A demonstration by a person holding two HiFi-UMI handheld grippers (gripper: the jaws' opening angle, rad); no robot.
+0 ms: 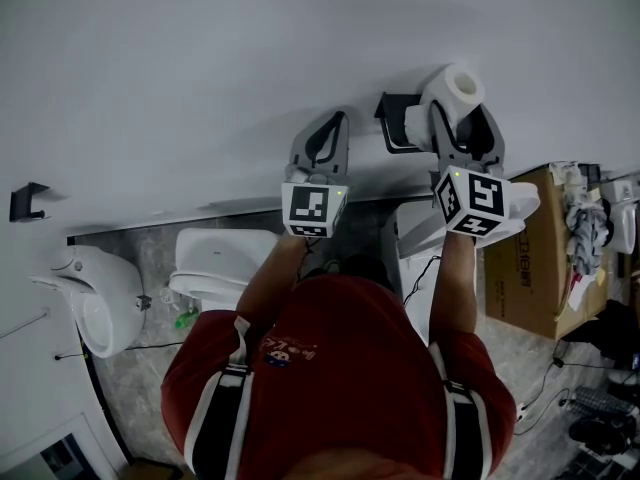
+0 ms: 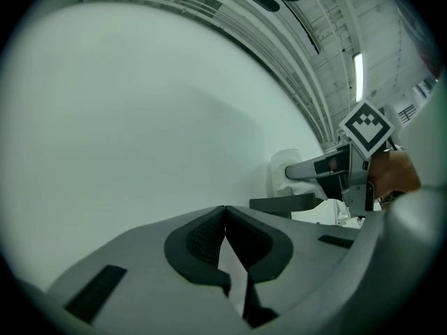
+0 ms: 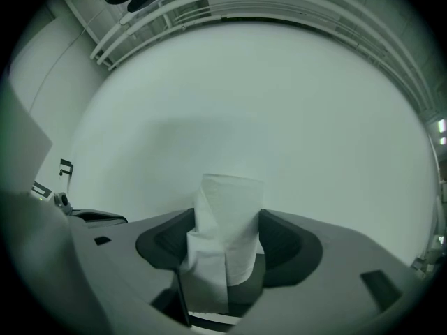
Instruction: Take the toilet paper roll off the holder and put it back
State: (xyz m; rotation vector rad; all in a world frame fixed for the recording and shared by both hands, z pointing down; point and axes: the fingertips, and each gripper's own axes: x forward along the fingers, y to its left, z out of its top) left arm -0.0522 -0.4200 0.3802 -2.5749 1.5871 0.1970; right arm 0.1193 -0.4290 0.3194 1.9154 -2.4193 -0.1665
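A white toilet paper roll (image 1: 452, 90) stands upright against the white wall, its cardboard core facing up. My right gripper (image 1: 462, 113) is shut on it, one pad pressing each side of the roll (image 3: 227, 222), and a loose sheet hangs down in front. Just left of and below the roll, the black wall holder (image 1: 393, 126) sticks out; I cannot tell whether the roll touches it. The left gripper view shows the holder (image 2: 283, 203) beneath the roll (image 2: 286, 167). My left gripper (image 1: 328, 120) is held near the wall to the left, shut and empty (image 2: 225, 211).
Below on the grey floor stand a white toilet (image 1: 215, 263) and another white fixture (image 1: 95, 303) further left. A small black bracket (image 1: 25, 201) sits on the wall at far left. A cardboard box (image 1: 535, 268) with clutter stands at the right.
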